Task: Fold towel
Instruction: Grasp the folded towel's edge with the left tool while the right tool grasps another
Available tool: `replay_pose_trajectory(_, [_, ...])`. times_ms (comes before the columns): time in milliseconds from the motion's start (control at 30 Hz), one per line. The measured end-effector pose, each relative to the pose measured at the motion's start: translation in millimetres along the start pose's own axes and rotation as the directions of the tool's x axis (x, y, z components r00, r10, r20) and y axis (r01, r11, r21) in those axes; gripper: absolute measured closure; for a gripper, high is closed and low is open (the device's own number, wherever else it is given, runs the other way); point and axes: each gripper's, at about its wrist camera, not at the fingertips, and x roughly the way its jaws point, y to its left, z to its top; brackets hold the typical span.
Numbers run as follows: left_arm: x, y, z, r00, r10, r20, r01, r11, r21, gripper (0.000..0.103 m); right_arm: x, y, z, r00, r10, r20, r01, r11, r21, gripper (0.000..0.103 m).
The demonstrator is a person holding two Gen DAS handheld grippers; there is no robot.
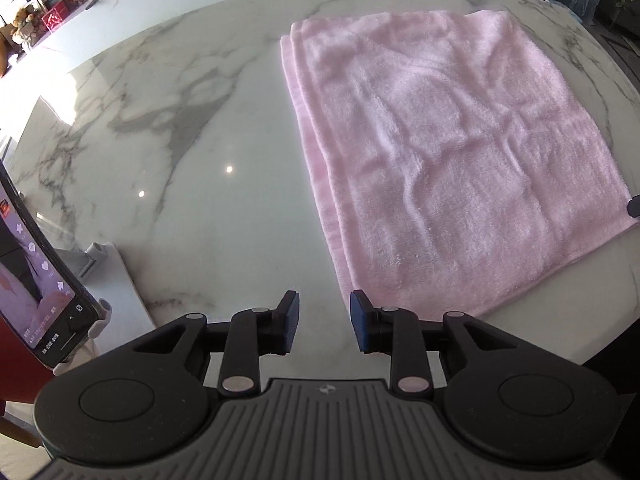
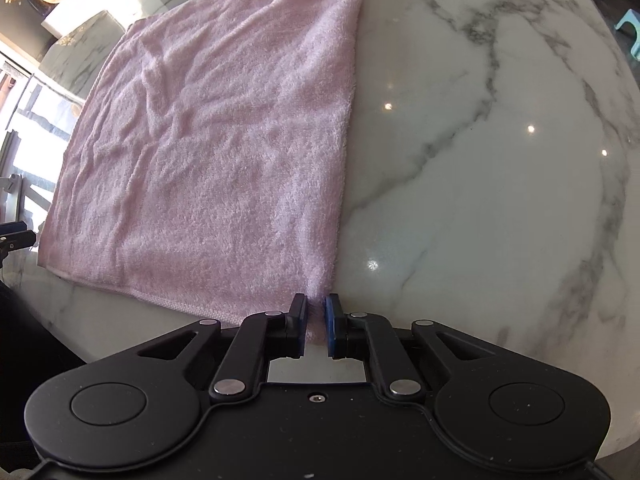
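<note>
A pink towel lies folded in layers on the white marble table. My left gripper is open and empty, just off the towel's near left corner. In the right wrist view the towel fills the left half. My right gripper is shut on the towel's near right corner, with pink cloth pinched between the pads. The right gripper's tip shows at the far right edge of the left wrist view, and the left gripper shows at the left edge of the right wrist view.
A phone on a stand sits at the table's left edge. Shelves with boxes and a soft toy stand beyond the far left. A green stool stands on the floor at right. Bare marble lies right of the towel.
</note>
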Motion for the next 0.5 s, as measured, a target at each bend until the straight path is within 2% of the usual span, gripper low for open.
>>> replay_pose_trajectory(67, [2, -3, 3, 0.999, -0.027, -0.016, 0.027, 1.000, -0.006, 0.076, -2, -4, -1, 1.000, 0.008, 0.001, -0.008, 1.000, 0.027, 0.084])
replay_pose_trajectory(133, [10, -4, 5, 0.999, 0.004, -0.045, -0.005, 1.000, -0.011, 0.076, -4, -8, -3, 1.000, 0.017, 0.004, -0.017, 0.999, 0.045, 0.080])
replay_pose_trajectory(200, [16, -3, 3, 0.998, -0.008, -0.060, 0.006, 0.999, -0.033, 0.076, -4, -9, -4, 1.000, 0.027, 0.009, -0.028, 0.998, 0.055, 0.077])
replay_pose_trajectory(267, [21, 1, 0, 0.997, -0.047, -0.069, 0.042, 0.997, -0.072, 0.076, -4, -8, -6, 0.999, 0.041, 0.018, -0.042, 0.997, 0.059, 0.077])
replay_pose_trajectory(333, [23, 2, -2, 0.996, -0.055, -0.077, 0.049, 0.995, -0.084, 0.076, -4, -6, -8, 0.999, 0.048, 0.025, -0.049, 0.997, 0.058, 0.077])
replay_pose_trajectory(467, [27, 1, -5, 0.996, -0.047, -0.080, 0.040, 0.996, -0.084, 0.076, -4, -2, -10, 0.998, 0.048, 0.038, -0.049, 0.998, 0.044, 0.077])
replay_pose_trajectory(500, [28, 1, -6, 0.996, -0.044, -0.082, 0.037, 0.996, -0.084, 0.076, -4, 0, -10, 0.998, 0.043, 0.039, -0.045, 0.998, 0.039, 0.080])
